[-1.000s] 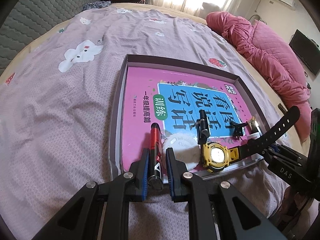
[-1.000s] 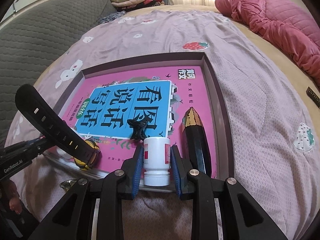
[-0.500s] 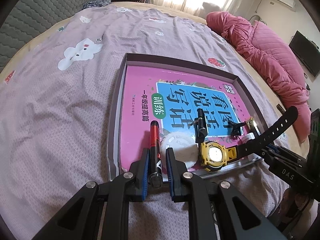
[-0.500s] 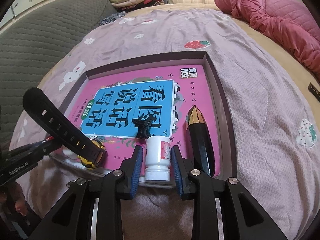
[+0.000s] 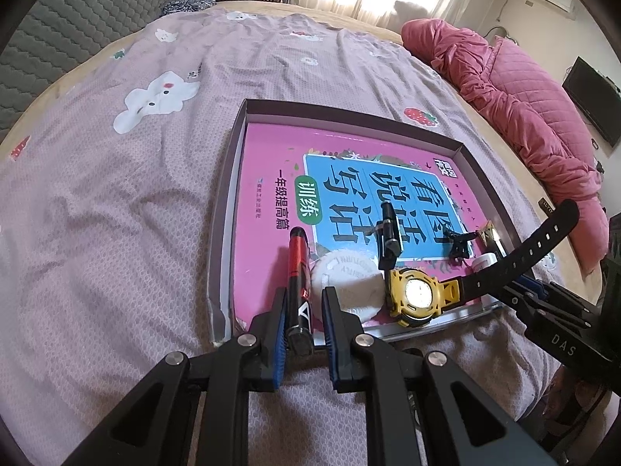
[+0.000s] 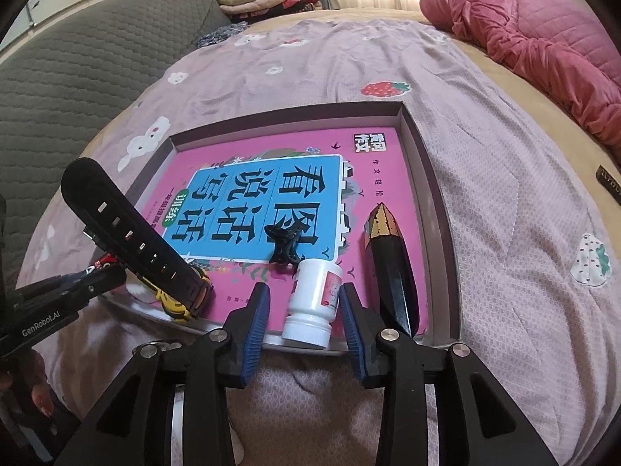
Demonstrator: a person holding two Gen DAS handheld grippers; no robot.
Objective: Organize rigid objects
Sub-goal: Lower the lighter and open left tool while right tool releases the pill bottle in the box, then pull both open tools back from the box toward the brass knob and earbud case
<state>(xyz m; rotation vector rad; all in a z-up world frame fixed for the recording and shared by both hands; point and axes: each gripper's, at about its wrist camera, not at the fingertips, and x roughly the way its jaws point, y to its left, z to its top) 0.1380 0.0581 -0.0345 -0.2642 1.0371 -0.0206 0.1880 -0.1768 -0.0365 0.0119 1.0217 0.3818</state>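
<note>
The left tongs (image 5: 302,324) are clamped on the near end of a red-and-black marker (image 5: 298,272) lying on the pink book (image 5: 264,233) inside the shallow box (image 5: 225,209) on the bed. The right tongs (image 6: 304,310) have just been opening; the white pill bottle (image 6: 312,303) lies loose between their blue pads, at the box's near edge, beside a black pencil-shaped case (image 6: 392,272).

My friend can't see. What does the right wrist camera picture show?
The right gripper has just been opening around a white bottle, which lies free between its pads on a pink book in a shallow box. A yellow watch lies to the left.
</note>
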